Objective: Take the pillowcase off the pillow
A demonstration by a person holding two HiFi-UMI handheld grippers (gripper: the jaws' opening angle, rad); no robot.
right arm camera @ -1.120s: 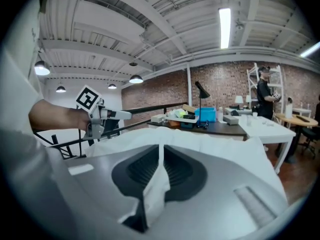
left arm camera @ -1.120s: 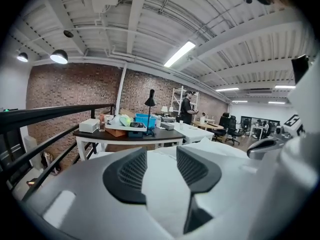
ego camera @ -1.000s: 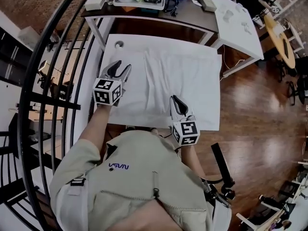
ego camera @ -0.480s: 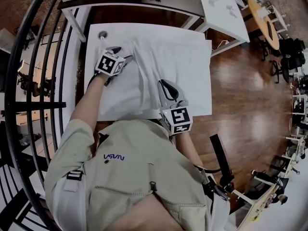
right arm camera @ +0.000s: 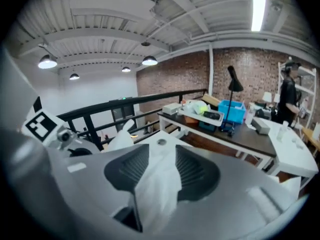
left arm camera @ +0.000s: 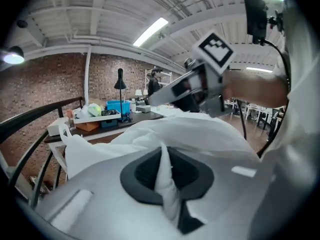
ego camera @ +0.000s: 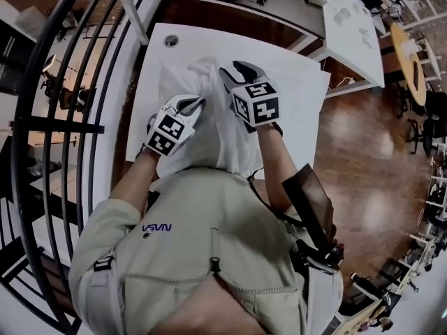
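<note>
The white pillow in its pillowcase (ego camera: 202, 142) lies bunched up on the white table (ego camera: 297, 72), its near end by my body. My left gripper (ego camera: 195, 105) is at the pillow's left side. In the left gripper view (left arm camera: 162, 171) its jaws have just been closing and are shut on a thin fold of pillowcase (left arm camera: 167, 194). My right gripper (ego camera: 235, 72) sits over the pillow's far middle. In the right gripper view (right arm camera: 157, 171) its jaws have just been opening and stand partly apart with a loose wad of pillowcase (right arm camera: 155, 184) between them.
A black railing (ego camera: 42, 124) curves along the left. Beyond the table stands a dark desk (ego camera: 279, 9) with trays and a blue bin (right arm camera: 235, 109). A white table (ego camera: 349, 26) is at the far right, wooden floor (ego camera: 370, 138) to the right.
The pillow lay flat and is now bunched and raised. My right gripper moved from the near edge to the pillow's far middle. My left gripper came back from the far left corner.
</note>
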